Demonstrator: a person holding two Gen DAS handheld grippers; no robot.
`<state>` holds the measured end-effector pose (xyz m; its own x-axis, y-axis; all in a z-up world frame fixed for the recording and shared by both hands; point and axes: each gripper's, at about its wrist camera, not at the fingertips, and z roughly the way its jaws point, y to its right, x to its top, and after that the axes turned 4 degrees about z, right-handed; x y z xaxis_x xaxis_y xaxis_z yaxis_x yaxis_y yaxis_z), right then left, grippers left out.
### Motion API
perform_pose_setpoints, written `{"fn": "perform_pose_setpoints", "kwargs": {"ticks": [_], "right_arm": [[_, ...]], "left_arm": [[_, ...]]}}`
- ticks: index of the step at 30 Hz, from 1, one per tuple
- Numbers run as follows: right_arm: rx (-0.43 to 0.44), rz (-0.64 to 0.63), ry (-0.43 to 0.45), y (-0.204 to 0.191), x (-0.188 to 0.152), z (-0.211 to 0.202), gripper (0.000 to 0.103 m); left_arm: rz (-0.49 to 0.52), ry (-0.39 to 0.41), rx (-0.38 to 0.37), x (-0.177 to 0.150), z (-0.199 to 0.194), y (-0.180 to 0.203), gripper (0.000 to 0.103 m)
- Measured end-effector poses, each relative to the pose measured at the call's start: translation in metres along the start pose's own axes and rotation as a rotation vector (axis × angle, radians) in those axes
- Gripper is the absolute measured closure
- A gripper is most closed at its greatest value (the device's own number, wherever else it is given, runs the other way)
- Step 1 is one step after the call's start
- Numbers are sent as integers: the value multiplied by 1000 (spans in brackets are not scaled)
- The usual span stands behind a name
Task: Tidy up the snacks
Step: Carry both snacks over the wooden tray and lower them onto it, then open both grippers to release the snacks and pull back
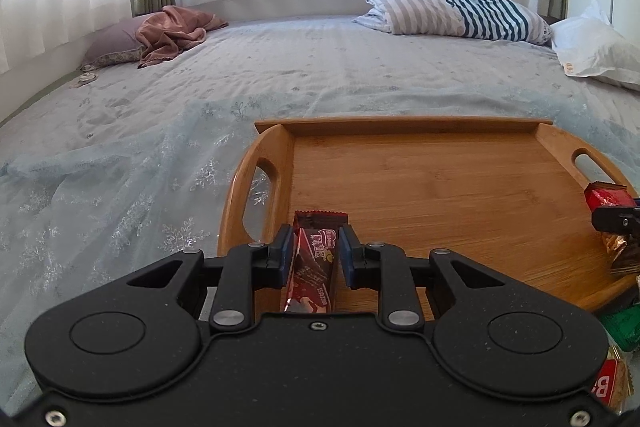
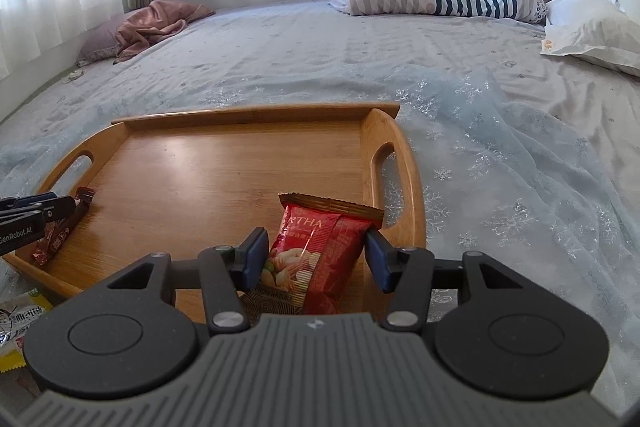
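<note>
A wooden tray [image 1: 440, 179] with two handles lies on the bed; it also shows in the right wrist view [image 2: 224, 163]. My left gripper [image 1: 316, 251] is shut on a dark red wafer bar [image 1: 314, 263] over the tray's near left corner; the bar and gripper tip also show in the right wrist view [image 2: 60, 227]. My right gripper [image 2: 314, 259] is shut on a red nut packet [image 2: 320, 255] over the tray's near right part. That packet and the gripper tip appear at the right edge of the left wrist view [image 1: 608, 203].
The bed [image 1: 280, 75] has a pale blue snowflake cover. A striped pillow [image 1: 452, 11], a white pillow [image 1: 592, 51] and a pink cloth [image 1: 176, 31] lie at the far side. Loose snack packets lie beside the tray's near edge [image 1: 620, 323] [image 2: 20, 323].
</note>
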<state>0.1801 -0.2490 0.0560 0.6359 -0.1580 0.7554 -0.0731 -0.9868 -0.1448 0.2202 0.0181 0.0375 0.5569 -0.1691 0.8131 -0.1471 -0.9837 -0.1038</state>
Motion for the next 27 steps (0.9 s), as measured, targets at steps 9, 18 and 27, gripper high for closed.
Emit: {"fn": "perform_pose_setpoints", "kwargs": {"ticks": [9, 18, 27], "right_arm": [[0, -33, -1, -2, -1, -3, 44], [-12, -29, -14, -3, -10, -7, 34], [-28, -28, 31, -4, -10, -25, 17]], "left_arm": [[-6, 10, 5, 1, -7, -4, 80], [-17, 5, 8, 3, -16, -5, 75], [-20, 23, 5, 4, -33, -7, 64]]}}
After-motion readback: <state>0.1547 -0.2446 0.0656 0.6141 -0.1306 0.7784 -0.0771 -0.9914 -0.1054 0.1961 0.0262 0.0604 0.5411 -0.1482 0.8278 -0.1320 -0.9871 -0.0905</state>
